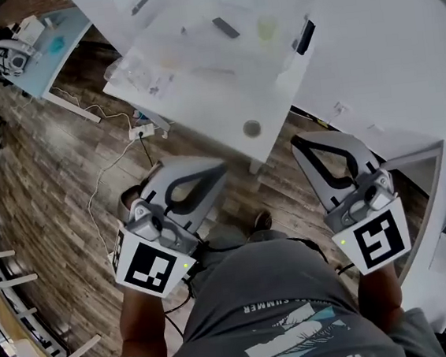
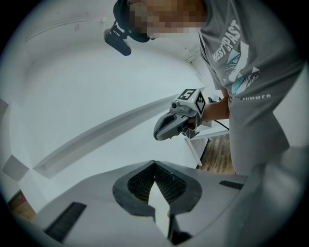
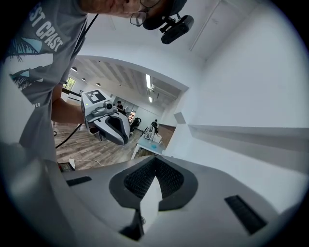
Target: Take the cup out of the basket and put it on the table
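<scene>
A see-through basket [image 1: 161,23] stands on the white table [image 1: 223,102] far ahead of me in the head view. Inside it a pale yellow-green cup [image 1: 267,26] shows faintly. Both grippers are held close to my body, well short of the table. My left gripper [image 1: 219,168] [image 2: 154,163] is shut with nothing in it, and the wall fills its own view. Likewise my right gripper [image 1: 298,142] [image 3: 155,159] is shut and empty. Each gripper view shows the other gripper: the right one [image 2: 169,129], the left one [image 3: 113,126].
A dark flat item [image 1: 225,28] lies in the basket and a black phone-like thing [image 1: 305,37] sits at its right side. A small round object [image 1: 252,128] rests near the table's near edge. A power strip and cable [image 1: 140,132] lie on the wood floor.
</scene>
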`<state>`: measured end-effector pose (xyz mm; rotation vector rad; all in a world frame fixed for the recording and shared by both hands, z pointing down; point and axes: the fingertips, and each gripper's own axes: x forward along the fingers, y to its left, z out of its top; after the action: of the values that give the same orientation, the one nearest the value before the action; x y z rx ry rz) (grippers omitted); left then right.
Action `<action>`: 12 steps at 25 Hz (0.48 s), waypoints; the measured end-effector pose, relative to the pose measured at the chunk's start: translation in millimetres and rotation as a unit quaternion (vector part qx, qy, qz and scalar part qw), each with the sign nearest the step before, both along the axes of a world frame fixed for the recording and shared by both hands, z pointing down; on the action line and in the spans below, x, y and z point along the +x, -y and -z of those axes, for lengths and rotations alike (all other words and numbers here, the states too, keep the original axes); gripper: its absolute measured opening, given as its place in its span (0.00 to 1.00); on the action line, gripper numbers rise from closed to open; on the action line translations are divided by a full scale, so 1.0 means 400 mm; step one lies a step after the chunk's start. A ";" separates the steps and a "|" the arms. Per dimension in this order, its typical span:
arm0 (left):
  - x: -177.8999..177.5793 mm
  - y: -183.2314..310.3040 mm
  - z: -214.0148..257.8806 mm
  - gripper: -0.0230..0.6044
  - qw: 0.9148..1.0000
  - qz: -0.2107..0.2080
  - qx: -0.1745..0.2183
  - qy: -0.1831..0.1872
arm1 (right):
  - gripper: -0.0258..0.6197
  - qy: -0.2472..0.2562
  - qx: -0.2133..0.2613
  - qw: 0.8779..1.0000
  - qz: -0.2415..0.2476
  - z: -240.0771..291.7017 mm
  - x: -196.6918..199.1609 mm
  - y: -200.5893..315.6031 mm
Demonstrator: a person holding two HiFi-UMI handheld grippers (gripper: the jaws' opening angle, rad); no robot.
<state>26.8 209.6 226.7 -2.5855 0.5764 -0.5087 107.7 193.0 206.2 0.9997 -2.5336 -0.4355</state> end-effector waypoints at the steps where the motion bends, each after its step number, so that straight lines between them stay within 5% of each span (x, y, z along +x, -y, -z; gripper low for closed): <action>1: 0.010 0.007 0.001 0.05 1.000 -0.001 0.000 -0.002 | 0.06 0.005 -0.004 1.000 -0.002 -0.001 0.009 0.011; 12: 0.019 0.195 -0.023 0.05 1.000 -0.021 -0.014 0.009 | 0.06 0.004 -0.022 0.999 -0.032 -0.026 0.032 0.176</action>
<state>34.3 131.4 236.0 -2.6109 0.5114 -0.5297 120.6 122.8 216.5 1.0641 -2.5005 -0.3565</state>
